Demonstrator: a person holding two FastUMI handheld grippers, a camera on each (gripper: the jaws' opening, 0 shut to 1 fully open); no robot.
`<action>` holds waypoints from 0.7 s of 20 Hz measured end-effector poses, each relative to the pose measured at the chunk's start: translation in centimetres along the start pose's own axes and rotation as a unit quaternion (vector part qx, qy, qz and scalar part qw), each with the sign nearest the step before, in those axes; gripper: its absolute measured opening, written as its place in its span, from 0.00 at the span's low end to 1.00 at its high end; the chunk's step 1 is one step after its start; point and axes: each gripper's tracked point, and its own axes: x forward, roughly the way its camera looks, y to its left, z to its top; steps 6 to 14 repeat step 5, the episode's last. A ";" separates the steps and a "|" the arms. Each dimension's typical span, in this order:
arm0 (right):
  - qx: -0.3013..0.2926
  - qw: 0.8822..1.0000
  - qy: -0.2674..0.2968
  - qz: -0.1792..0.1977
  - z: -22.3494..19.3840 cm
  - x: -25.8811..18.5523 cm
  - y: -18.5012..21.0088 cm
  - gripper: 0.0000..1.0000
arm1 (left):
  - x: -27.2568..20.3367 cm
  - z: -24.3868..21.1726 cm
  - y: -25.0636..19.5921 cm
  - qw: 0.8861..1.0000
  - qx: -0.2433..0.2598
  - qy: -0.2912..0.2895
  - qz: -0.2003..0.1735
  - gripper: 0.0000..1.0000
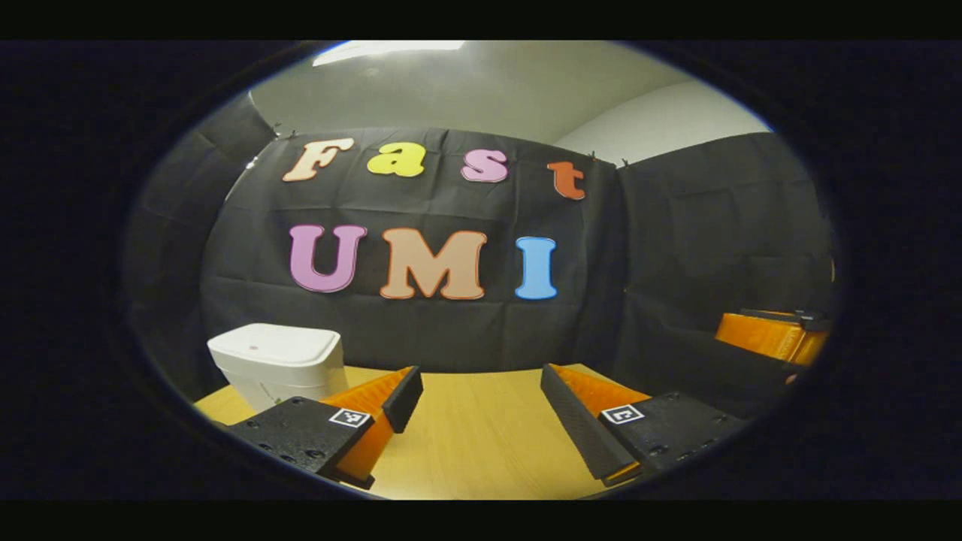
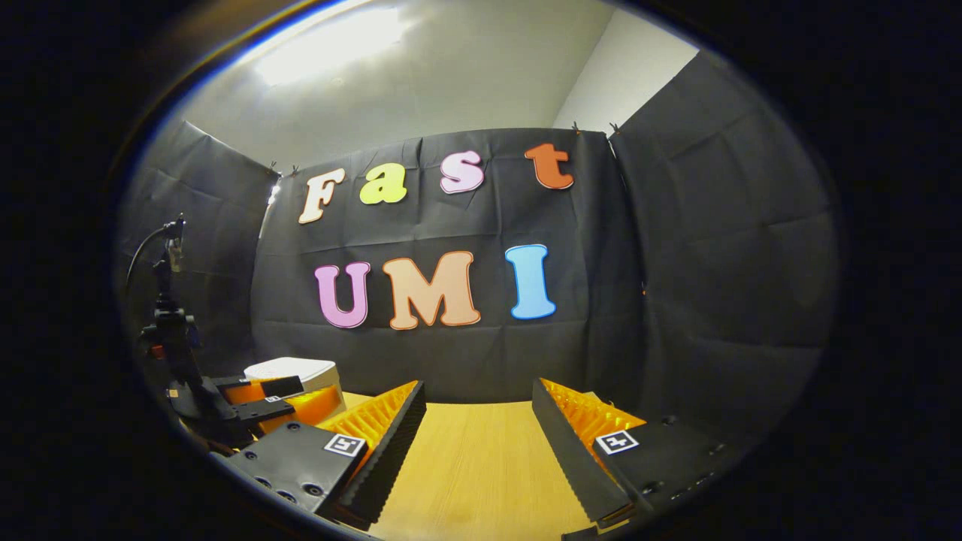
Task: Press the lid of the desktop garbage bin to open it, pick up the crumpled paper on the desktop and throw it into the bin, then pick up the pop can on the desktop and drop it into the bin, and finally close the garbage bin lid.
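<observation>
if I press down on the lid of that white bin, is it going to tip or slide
The bin looks squat and wide, so probably steady. It seems light plastic and may slide on the smooth wooden table. Its lid is flat and closed.

Garbage bin (image 1: 274,364) base hidden behind left tool's finger (image 1: 376,417), other tool (image 1: 774,336) cut off at edge

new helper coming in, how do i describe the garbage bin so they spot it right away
Start at the wooden table in front of the black cloth wall. The garbage bin stands at its far left corner, just beyond the left gripper. It is a small white box with rounded corners and a flat lid, now closed, the one pale thing on the table.
</observation>
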 end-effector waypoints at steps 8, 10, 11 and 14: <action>-0.005 1.000 -0.005 -0.001 0.5 -0.8 1.6 0.95 | -0.3 0.4 -0.1 1.000 -0.001 0.003 -0.026 0.92; -0.005 1.000 -0.005 -0.001 0.5 -0.8 1.6 0.95 | -0.3 0.4 -0.1 1.000 -0.001 0.003 -0.026 0.92; -0.005 1.000 -0.005 -0.001 0.5 -0.8 1.6 0.95 | -0.3 0.4 -0.1 1.000 -0.001 0.003 -0.026 0.92; -0.005 1.000 -0.005 -0.001 0.5 -0.8 1.6 0.95 | -0.3 0.4 -0.1 1.000 -0.001 0.003 -0.026 0.92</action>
